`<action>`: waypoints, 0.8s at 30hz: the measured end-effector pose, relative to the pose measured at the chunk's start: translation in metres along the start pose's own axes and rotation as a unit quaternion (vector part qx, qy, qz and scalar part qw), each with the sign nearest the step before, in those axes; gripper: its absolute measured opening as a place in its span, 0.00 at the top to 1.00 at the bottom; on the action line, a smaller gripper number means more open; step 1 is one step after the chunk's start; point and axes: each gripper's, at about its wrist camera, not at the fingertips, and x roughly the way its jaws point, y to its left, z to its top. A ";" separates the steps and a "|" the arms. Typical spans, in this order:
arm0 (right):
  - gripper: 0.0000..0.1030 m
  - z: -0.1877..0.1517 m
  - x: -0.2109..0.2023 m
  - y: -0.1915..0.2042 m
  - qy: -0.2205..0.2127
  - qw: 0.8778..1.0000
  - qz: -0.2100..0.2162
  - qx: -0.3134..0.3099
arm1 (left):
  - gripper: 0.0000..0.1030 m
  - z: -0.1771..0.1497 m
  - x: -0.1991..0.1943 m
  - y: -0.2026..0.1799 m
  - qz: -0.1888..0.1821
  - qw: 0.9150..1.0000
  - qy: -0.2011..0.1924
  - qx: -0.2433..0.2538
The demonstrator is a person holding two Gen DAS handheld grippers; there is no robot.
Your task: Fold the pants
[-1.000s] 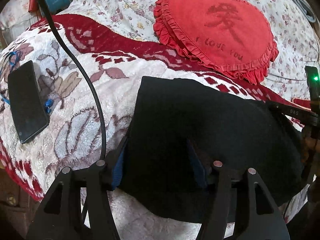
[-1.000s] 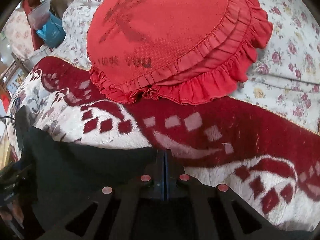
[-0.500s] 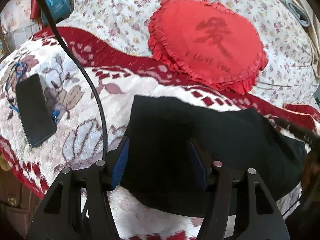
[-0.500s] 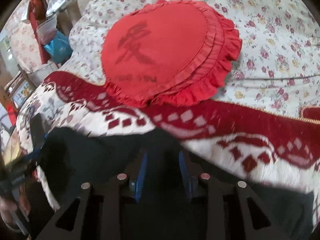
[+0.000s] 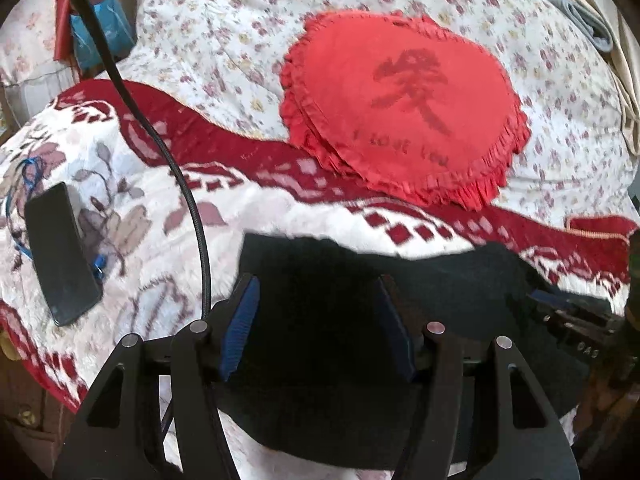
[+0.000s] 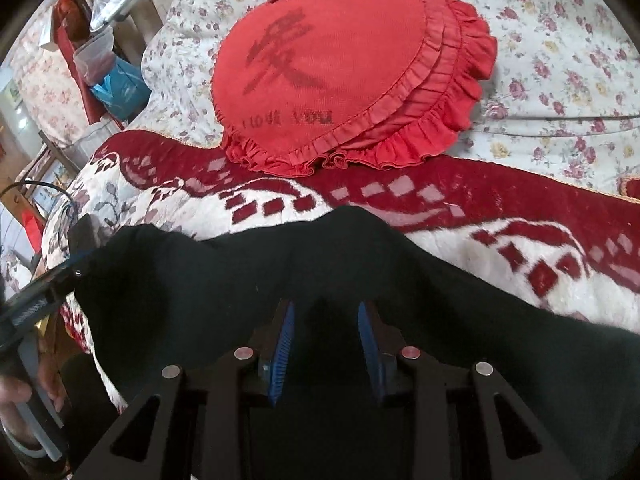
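Observation:
The black pants point(image 5: 360, 308) lie folded on the red and white blanket point(image 5: 132, 264) at the bed's near edge; they also show in the right wrist view point(image 6: 224, 280). My left gripper point(image 5: 318, 300) is open, its blue-padded fingers point(image 5: 244, 316) spread above the cloth, holding nothing. My right gripper point(image 6: 326, 320) is open above the pants' right part, fingers point(image 6: 286, 340) apart and empty. The right gripper's body shows at the right edge of the left wrist view point(image 5: 572, 320), and the left one at the left edge of the right wrist view point(image 6: 36, 308).
A red heart cushion point(image 5: 404, 108) lies beyond the pants on the floral quilt point(image 5: 224, 40). A black phone point(image 5: 60, 264) lies on the blanket at the left, beside a black cable point(image 5: 176, 184). Bags and clutter point(image 6: 104, 60) stand past the bed's left side.
My right gripper has opened and let go of the pants' fold. Both grippers have drawn back and up from the cloth. The pants now lie flat on the blanket.

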 end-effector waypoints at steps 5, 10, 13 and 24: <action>0.69 0.014 0.028 -0.007 0.011 1.000 -0.025 -0.005 | 0.43 0.009 -0.006 0.010 -0.009 1.000 -0.003 -0.011; 0.69 0.022 0.031 -0.023 0.007 1.000 -0.014 0.027 | 0.41 0.008 0.002 -0.002 -0.020 1.000 0.001 0.005; 0.69 0.018 0.014 -0.019 0.002 1.000 -0.022 0.013 | 0.41 0.004 0.021 -0.010 -0.020 1.000 0.016 0.011; 0.56 -0.049 -0.028 -0.023 0.017 0.998 -0.052 -0.008 | 0.35 -0.008 0.058 -0.013 0.007 0.999 0.033 0.025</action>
